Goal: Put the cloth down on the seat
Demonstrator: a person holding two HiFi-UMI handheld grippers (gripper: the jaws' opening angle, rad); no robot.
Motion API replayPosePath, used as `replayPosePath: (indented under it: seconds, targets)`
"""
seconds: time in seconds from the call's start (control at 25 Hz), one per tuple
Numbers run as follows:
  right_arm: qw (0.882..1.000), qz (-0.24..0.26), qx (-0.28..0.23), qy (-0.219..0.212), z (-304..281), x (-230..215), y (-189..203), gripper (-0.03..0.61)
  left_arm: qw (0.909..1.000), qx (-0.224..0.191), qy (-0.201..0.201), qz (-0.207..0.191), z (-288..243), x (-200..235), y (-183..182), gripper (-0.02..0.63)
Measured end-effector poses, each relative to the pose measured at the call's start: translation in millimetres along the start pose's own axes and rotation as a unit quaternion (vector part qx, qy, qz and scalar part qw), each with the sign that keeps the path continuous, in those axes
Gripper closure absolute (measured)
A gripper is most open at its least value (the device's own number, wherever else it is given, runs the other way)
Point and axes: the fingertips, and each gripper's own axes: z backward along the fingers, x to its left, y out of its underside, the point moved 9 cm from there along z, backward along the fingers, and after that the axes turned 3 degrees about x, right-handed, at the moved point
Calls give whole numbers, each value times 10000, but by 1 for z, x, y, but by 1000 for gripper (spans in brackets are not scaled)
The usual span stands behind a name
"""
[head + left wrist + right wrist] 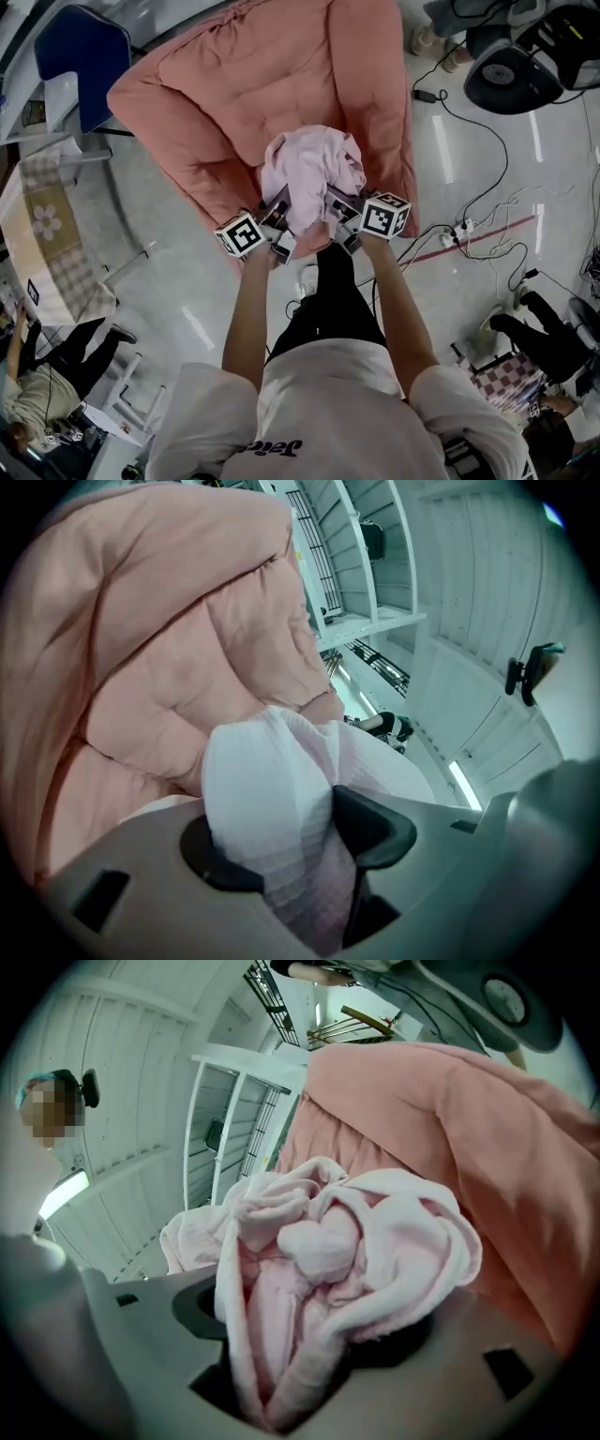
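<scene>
A pale pink cloth (309, 173) is bunched up between both grippers, over the front edge of a salmon-pink padded seat (253, 84). My left gripper (277, 230) is shut on the cloth's left side. In the left gripper view the ribbed cloth (272, 808) fills the gap between the black pads of the left gripper (291, 846), with the seat's cushion (141, 649) just behind. My right gripper (342, 220) is shut on the right side. In the right gripper view crumpled folds of cloth (328, 1269) spill out of the right gripper (309, 1335), beside the seat (487, 1138).
A blue chair (84, 52) stands at the far left, with a table under a patterned cover (47, 234) below it. Cables (487, 216) trail over the floor to the right. People sit at the lower left (47, 394) and lower right (553, 337).
</scene>
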Motion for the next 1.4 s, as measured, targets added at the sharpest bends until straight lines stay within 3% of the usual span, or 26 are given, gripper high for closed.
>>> replayPosePath:
  seconds: [0.16,0.48,0.68,0.8,1.12,1.4]
  targets:
    - [9995,-270,49,142,-23,-52,-5,273,9992,16,-377,90,-30,43,-5,382]
    - [9935,-646,298,892,-40,-129,38,272,9924,359,-1175,51,-46,121,23,419]
    - [9786,-804,602,1794,-40,-179,65,259,9757,910,-1966,-326,-65,165,48,446]
    - [9724,-797,568,2118,-39,-195,78,252,9657,1199,-2241,-527,-72,180,59,468]
    - [9754,-692,646,1990,-43,-203,85,241,9603,1367,-2381,-496,-70,192,59,465]
    - [9688,-669,953,2187,-29,-190,78,228,9550,1407,-2582,-383,-54,180,55,393]
